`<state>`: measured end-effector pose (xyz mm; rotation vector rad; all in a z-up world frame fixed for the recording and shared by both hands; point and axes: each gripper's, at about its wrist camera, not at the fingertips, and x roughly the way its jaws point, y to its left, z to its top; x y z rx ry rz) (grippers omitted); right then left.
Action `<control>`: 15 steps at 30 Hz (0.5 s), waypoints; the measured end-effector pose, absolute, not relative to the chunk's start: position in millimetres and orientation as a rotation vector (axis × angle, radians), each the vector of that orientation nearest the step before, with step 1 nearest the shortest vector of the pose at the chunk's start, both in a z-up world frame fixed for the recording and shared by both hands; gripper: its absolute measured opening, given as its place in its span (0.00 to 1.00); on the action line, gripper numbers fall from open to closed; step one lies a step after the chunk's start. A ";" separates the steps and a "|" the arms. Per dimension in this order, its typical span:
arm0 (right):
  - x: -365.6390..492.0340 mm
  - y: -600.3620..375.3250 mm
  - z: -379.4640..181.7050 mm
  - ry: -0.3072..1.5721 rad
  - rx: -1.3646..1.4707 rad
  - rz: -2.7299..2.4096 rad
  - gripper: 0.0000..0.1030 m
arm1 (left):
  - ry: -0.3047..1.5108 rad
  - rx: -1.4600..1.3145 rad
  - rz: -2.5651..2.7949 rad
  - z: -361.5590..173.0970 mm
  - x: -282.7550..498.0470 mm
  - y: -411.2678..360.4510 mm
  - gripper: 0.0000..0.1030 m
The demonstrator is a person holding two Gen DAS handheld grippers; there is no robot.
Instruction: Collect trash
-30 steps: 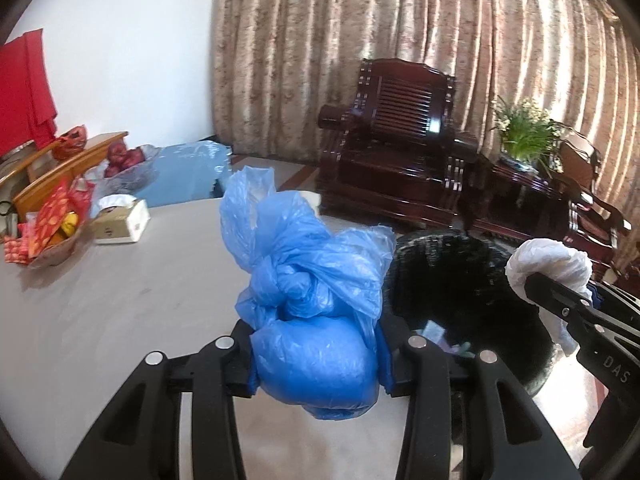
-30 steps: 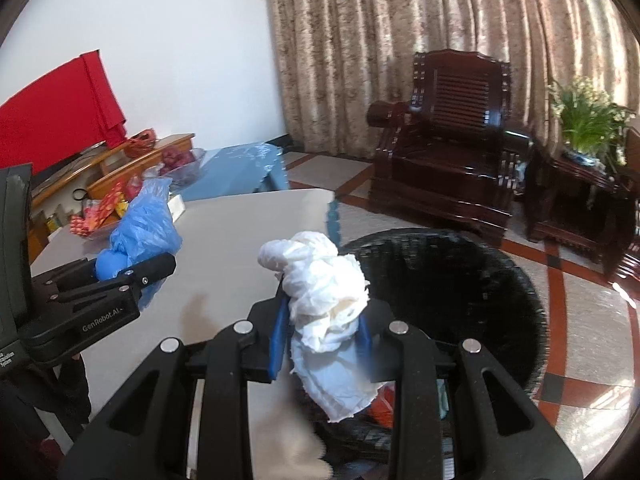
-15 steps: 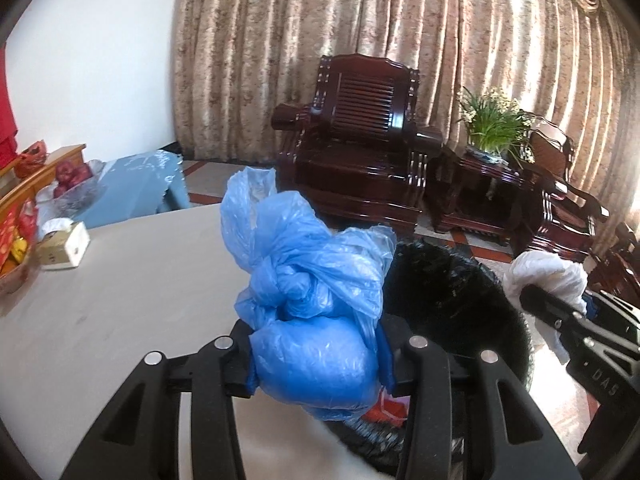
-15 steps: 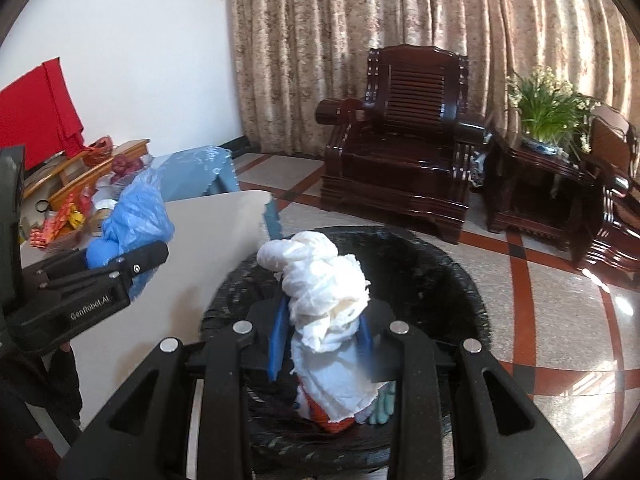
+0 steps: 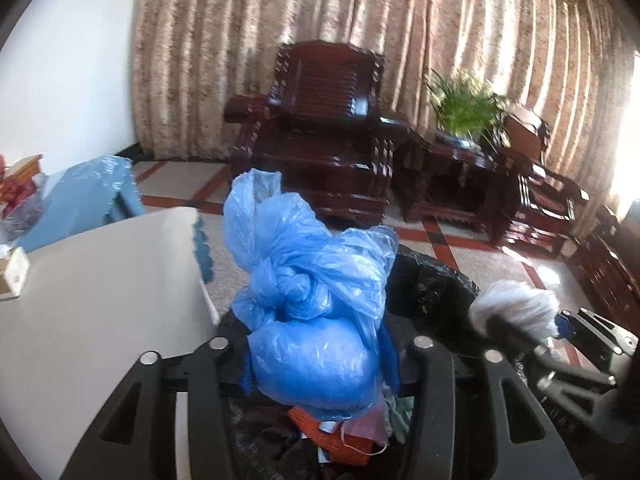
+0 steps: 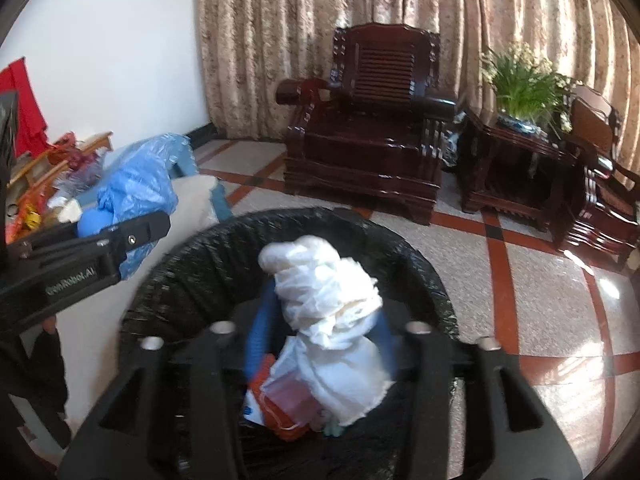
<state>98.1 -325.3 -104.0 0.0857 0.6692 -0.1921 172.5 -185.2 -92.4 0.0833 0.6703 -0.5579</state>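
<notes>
Trash fills both our grippers. Our left gripper [image 5: 316, 354] has its fingers clamped on a knotted blue bag [image 5: 312, 304], which sits above the near rim of the black-lined bin [image 5: 432, 284], right at the corner of the worktop [image 5: 92, 292]. Our right gripper [image 6: 320, 332] has its fingers closed around a white wad [image 6: 328, 300] of crumpled plastic, held over the middle of the bin [image 6: 208, 276]. Down inside the bin we see orange and pink wrappers [image 6: 288, 404] and other scraps lying directly beneath the wad. From the right wrist view, the left gripper [image 6: 120, 240] juts in from the left with the blue bag [image 6: 136, 196] beside the bin's rim; from the left wrist view, the white wad [image 5: 520, 308] appears to the right, over the bin's far side. A dark wooden armchair [image 6: 372, 120], a potted plant [image 6: 524, 84] and patterned curtains [image 6: 280, 32] stand behind, across the tiled floor [image 6: 520, 264].
</notes>
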 end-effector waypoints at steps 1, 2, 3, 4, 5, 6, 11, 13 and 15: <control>99.6 -327.5 -107.6 0.675 0.084 -0.201 0.56 | 0.682 0.080 -0.569 -95.3 176.4 -189.5 0.59; 100.3 -329.4 -111.0 0.681 0.084 -0.207 0.63 | 0.686 0.077 -0.570 -96.7 177.8 -190.9 0.62; 100.3 -330.2 -113.3 0.684 0.086 -0.216 0.71 | 0.692 0.073 -0.573 -98.2 179.9 -192.3 0.64; 98.6 -331.5 -115.7 0.682 0.088 -0.232 0.75 | 0.697 0.070 -0.576 -99.1 181.0 -192.5 0.66; 97.9 -332.1 -117.4 0.681 0.090 -0.240 0.80 | 0.706 0.066 -0.581 -99.9 182.3 -192.5 0.67; 96.8 -332.7 -118.6 0.683 0.093 -0.244 0.84 | 0.709 0.062 -0.585 -100.2 182.6 -191.8 0.72; 90.3 -334.1 -124.0 0.697 0.111 -0.261 0.90 | 0.704 0.042 -0.610 -96.3 181.7 -187.5 0.83; 88.2 -334.5 -121.8 0.695 0.124 -0.263 0.90 | 0.705 0.022 -0.618 -91.6 183.2 -184.3 0.84; 84.0 -331.5 -117.9 0.686 0.127 -0.261 0.91 | 0.696 0.004 -0.617 -83.1 182.9 -177.9 0.84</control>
